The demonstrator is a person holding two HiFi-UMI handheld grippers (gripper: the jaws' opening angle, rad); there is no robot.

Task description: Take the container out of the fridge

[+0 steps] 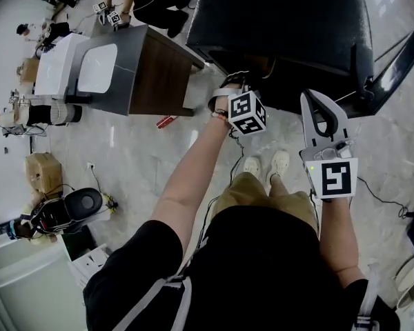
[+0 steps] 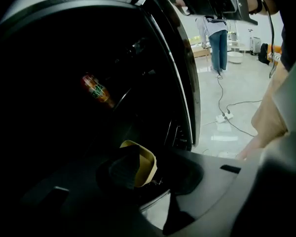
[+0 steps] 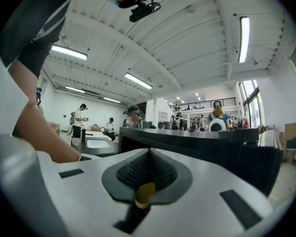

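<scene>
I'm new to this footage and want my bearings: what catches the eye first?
The big black fridge fills the top of the head view, with the left gripper held close to it. In the left gripper view, an orange bottle shows in its dark inside.

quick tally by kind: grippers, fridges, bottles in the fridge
grippers: 2 (left gripper, right gripper)
fridge: 1
bottle: 1, in the fridge's dark inside
total: 4
</scene>
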